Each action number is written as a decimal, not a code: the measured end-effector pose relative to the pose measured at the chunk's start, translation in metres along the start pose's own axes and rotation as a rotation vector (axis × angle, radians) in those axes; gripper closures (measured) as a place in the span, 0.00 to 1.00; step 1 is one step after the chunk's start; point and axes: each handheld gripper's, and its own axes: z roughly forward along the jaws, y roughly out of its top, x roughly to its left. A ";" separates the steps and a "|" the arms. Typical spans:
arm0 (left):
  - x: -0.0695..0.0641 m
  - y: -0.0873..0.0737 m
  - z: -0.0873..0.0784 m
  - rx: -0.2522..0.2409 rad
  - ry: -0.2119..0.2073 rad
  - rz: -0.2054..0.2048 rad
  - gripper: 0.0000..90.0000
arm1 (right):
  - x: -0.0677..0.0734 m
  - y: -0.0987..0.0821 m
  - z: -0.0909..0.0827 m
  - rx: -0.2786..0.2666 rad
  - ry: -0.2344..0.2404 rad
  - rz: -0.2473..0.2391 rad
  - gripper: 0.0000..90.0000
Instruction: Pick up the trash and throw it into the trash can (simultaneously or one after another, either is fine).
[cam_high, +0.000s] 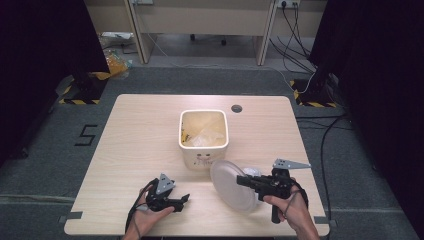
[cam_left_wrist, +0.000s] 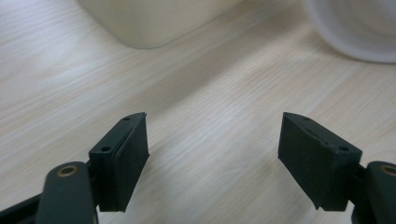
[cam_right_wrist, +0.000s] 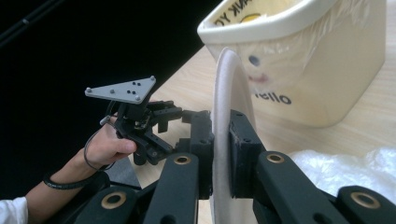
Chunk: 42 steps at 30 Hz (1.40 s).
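Right claw (cam_right_wrist: 219, 154) is clamped on the rim of the white plate (cam_high: 231, 185), pads either side of the thin edge; in the right gripper view the plate (cam_right_wrist: 229, 88) stands nearly on edge between the jaws. From the high view it is tilted up off the table (cam_high: 135, 130), just in front of the cream bin (cam_high: 204, 137) and close to its front wall.

Plate looks like a thin disposable, foam or plastic: light, semi-stiff, probably flexes if squeezed hard. An edge pinch is the only real hold, and it's a long lever from one rim point, so expect wobble and possible slip on the smooth surface. I'd keep the grip deep on the rim and the moves slow.

Left claw (cam_high: 176, 204) has its jaws apart with nothing between them, low over bare table to the left of the plate. It is free to steady the far rim if needed.

Some crinkly clear plastic (cam_right_wrist: 336, 163) lies beside the plate; the bin has a liner too.
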 end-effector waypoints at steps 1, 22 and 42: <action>0.003 -0.001 -0.002 -0.002 0.005 -0.007 0.26 | 0.000 0.001 -0.001 -0.009 0.015 0.005 0.92; 0.020 -0.013 -0.005 0.034 0.057 -0.020 0.15 | 0.012 0.031 -0.031 -0.115 0.096 -0.007 0.92; 0.020 -0.013 -0.004 0.034 0.057 -0.021 0.14 | 0.018 0.092 -0.026 -0.170 0.153 -0.011 0.92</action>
